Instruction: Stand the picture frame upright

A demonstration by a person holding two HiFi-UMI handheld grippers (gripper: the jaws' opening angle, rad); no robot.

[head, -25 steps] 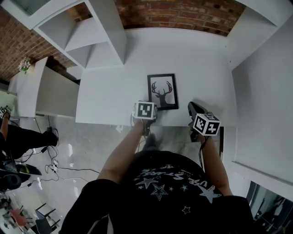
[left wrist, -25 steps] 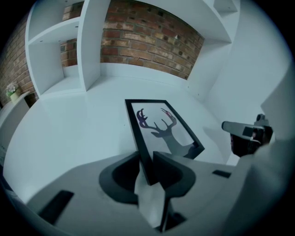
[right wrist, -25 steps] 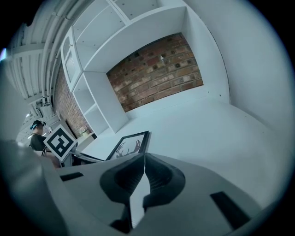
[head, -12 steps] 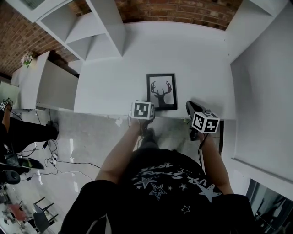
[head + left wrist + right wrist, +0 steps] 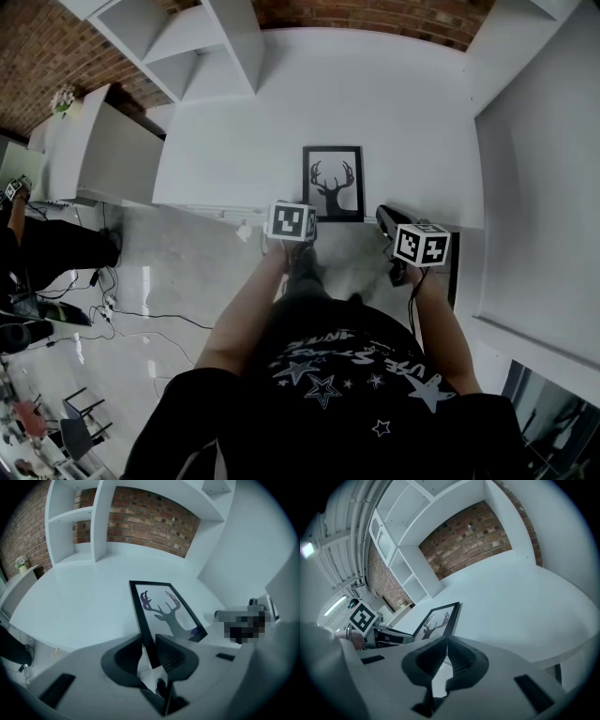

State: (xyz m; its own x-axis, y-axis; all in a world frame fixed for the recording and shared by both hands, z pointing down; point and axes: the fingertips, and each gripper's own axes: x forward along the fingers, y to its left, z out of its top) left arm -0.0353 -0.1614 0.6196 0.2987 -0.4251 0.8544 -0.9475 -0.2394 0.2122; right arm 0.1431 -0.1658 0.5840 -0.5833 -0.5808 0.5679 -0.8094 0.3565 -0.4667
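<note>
A black picture frame (image 5: pixel 333 183) with a deer silhouette lies flat on the white table (image 5: pixel 403 122), its near end at the front edge. My left gripper (image 5: pixel 298 217) is at the frame's near left corner. In the left gripper view, the left gripper (image 5: pixel 149 641) is shut on the picture frame (image 5: pixel 164 611), with the black edge between the pads. My right gripper (image 5: pixel 382 217) hovers off the frame's near right corner, by the table edge. In the right gripper view, the right gripper (image 5: pixel 446 641) is shut with nothing in it, and the picture frame (image 5: pixel 436 619) lies just ahead.
White shelving (image 5: pixel 220 42) stands at the table's back left against a brick wall (image 5: pixel 375 14). A white wall panel (image 5: pixel 534 187) borders the right side. A low white cabinet (image 5: pixel 103 155) stands at the left. Cables (image 5: pixel 122 319) lie on the floor.
The left gripper has drawn the frame toward me, so its near end now reaches the table's front edge. The right gripper has moved back alongside it and a little lower.
</note>
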